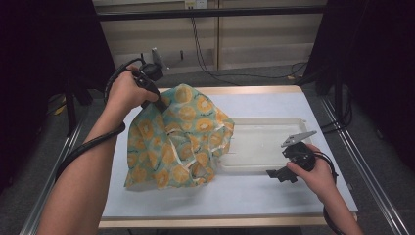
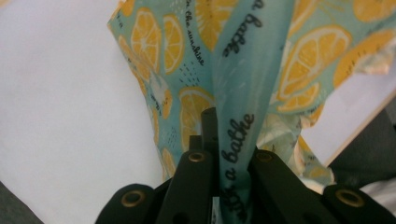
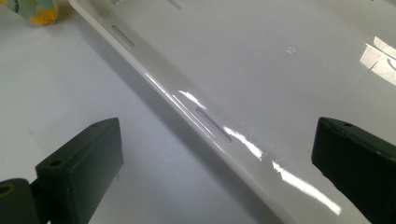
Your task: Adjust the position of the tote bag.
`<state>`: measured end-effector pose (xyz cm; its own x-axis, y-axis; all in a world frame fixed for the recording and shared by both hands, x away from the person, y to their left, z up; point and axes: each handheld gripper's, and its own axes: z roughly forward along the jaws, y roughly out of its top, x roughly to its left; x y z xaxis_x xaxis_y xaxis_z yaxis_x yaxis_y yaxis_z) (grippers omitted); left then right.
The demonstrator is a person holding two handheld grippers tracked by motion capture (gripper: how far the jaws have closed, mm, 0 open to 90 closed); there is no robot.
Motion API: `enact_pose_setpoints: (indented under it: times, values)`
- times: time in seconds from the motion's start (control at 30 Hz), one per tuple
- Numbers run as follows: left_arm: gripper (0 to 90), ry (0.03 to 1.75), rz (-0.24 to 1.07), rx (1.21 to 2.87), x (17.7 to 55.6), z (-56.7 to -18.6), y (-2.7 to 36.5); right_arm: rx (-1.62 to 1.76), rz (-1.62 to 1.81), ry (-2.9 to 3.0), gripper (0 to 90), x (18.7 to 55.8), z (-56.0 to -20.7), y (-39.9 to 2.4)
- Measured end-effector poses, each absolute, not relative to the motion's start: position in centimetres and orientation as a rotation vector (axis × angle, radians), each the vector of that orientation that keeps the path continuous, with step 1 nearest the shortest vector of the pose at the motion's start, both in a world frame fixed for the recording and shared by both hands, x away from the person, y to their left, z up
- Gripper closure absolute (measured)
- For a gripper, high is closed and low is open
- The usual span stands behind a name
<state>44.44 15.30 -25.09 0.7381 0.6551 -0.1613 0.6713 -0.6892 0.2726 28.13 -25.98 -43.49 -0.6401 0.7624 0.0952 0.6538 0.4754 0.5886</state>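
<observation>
Pinching a fold of the lemon-print cloth (image 2: 243,93), the left gripper (image 1: 159,100) has its black jaws closed tight on the fabric, which rises between them in the left gripper view with its script lettering running up the crease. From the high view the cloth hangs from that grip at its top corner and spreads down onto the white table (image 1: 254,196), its right edge draped over the left end of the white plastic tray (image 1: 264,134). The right gripper (image 1: 279,174) rests low over the table at the tray's near rim, well apart from the cloth. Its jaws stand wide apart with nothing between them, the tray's slotted rim (image 3: 212,125) running across the gap.
</observation>
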Motion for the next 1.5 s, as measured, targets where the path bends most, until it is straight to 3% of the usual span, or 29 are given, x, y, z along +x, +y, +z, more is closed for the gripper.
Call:
enact_pose_setpoints:
  times: [0.23,0.27,0.47,0.7,0.9,0.97,1.03,1.17,1.5]
  values:
    - [90.0,0.699,-0.065,2.714,44.4,-23.0,14.5,1.233,0.905,2.531,1.6,28.2,-43.6,-26.1]
    - [90.0,0.562,-0.071,2.74,44.5,-22.6,14.3,1.23,0.906,2.533,1.6,28.3,-43.6,-26.2]
    - [90.0,0.323,-0.116,2.796,44.9,-23.1,13.4,1.262,0.892,2.54,1.6,28.2,-43.7,-26.4]
    - [90.0,0.28,-0.142,2.796,45.3,-24.1,13.0,1.269,0.884,2.533,1.6,28.3,-43.9,-26.7]
    - [85.8,0.377,-0.165,2.752,45.2,-23.9,13.2,1.267,0.882,2.534,1.6,28.2,-43.9,-26.7]
    - [73.0,0.42,-0.152,2.716,45.0,-23.9,13.3,1.27,0.891,2.534,1.6,28.2,-43.9,-26.6]
    - [69.1,0.476,-0.168,2.735,44.8,-23.8,13.5,1.264,0.893,2.533,1.6,28.1,-43.8,-26.6]
    - [53.0,0.576,-0.118,2.748,44.6,-23.7,14.7,1.256,0.9,2.539,1.6,28.0,-43.9,-26.5]
    - [46.9,0.657,-0.102,2.685,43.3,-23.5,17.0,1.246,0.9,2.553,1.6,28.2,-43.5,-25.7]
